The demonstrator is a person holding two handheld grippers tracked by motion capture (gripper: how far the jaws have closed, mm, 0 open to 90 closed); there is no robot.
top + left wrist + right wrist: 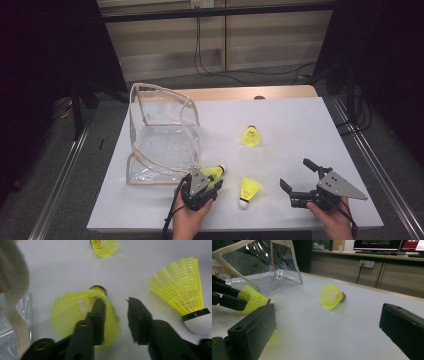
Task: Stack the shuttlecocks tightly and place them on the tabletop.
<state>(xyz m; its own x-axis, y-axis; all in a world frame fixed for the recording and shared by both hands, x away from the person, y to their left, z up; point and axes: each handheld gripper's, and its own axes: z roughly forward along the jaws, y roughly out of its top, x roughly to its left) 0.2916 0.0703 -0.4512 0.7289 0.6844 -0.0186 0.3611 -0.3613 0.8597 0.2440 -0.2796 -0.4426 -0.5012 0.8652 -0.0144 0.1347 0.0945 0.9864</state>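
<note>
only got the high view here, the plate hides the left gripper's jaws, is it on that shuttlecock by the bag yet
observer: Seemingly not. On the left gripper, one jaw lies over the near shuttlecock; the other stands clear of its skirt.
operator: bag in the way?
observer: The bag's cloth trim hangs close beside that jaw.
operator: where's the right gripper aimed
observer: The right gripper faces the far shuttlecock, which lies on its side, open skirt toward it.
</note>
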